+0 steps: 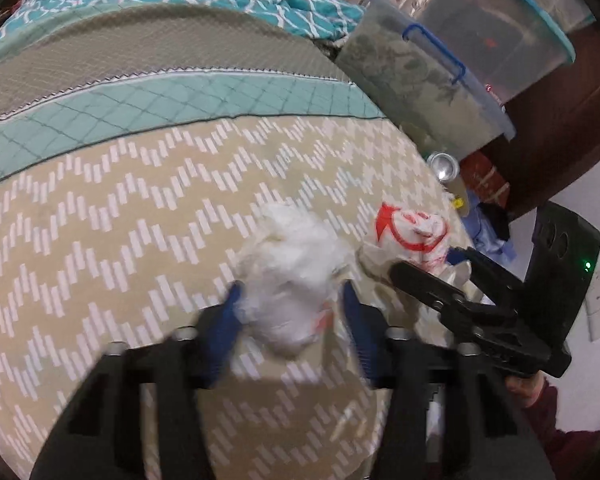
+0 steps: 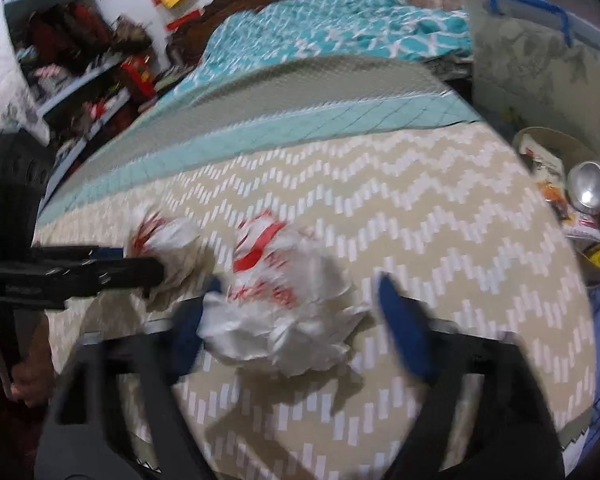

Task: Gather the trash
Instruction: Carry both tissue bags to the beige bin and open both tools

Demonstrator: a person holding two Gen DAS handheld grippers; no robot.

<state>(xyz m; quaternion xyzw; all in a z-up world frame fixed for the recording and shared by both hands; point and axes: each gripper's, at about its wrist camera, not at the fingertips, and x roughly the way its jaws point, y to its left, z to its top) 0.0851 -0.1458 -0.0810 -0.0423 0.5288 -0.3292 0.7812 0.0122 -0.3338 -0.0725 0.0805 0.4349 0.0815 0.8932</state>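
Two wads on the bed (image 1: 100,208): left gripper (image 1: 292,304) jaws pinching white wad (image 1: 296,276), right gripper (image 2: 300,312) jaws loose around printed bag (image 2: 284,304), may slip

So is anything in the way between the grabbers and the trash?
Nothing visible. The white wad sits right between the left gripper's fingers, and the red-printed bag sits between the right gripper's fingers, both on the bed cover.

Crinkled glossy plastic bag (image 2: 284,304), woven bedcover (image 2: 420,240)
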